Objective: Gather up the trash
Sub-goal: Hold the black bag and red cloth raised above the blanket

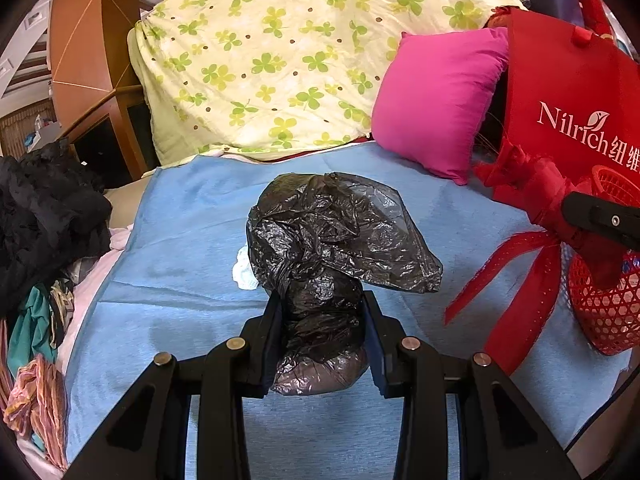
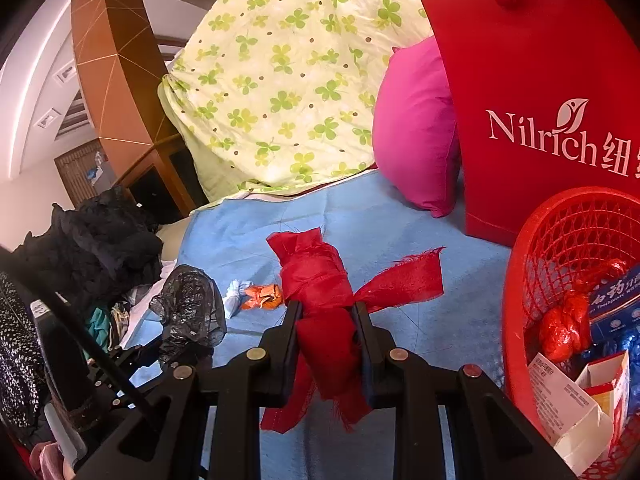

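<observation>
My left gripper is shut on a crumpled black plastic bag, held just above the blue bedsheet; the same black bag shows at the left of the right wrist view. A bundle of red cloth with frayed strips is clamped in my right gripper, which is shut on it. That red cloth and the right gripper's black finger appear at the right edge of the left wrist view. An orange wrapper and a white-blue scrap lie on the sheet beyond the red bundle.
A red mesh basket holding boxes and red trash stands at the right. Behind it lean a red Nilrich bag and a pink pillow. A clover-print quilt fills the back. Dark clothes pile up at the left.
</observation>
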Tool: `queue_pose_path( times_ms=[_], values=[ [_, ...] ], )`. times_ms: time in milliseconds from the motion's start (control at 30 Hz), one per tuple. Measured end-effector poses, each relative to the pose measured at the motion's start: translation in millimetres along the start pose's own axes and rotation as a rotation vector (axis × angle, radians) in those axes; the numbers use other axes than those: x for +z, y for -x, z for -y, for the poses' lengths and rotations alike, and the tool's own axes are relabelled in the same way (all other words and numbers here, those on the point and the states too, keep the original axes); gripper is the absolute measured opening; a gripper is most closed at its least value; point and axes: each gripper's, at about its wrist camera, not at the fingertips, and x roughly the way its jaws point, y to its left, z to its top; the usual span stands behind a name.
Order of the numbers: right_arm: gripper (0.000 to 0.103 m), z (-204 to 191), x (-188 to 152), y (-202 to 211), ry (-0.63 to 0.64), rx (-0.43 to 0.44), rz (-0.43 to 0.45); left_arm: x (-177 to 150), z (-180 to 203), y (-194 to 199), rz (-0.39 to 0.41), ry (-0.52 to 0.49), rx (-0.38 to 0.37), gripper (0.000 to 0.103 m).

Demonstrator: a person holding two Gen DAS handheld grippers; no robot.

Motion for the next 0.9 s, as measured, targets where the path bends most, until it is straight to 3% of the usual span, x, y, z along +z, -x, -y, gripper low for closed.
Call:
queue_pose_path(
  times_ms=[900],
  values=[
    [0.026, -2.4, -0.9, 2.7, 0.003, -0.002, 0.003, -0.7, -5.3, -2.2, 0.005, -0.032, -0.027, 0.039]
  ],
)
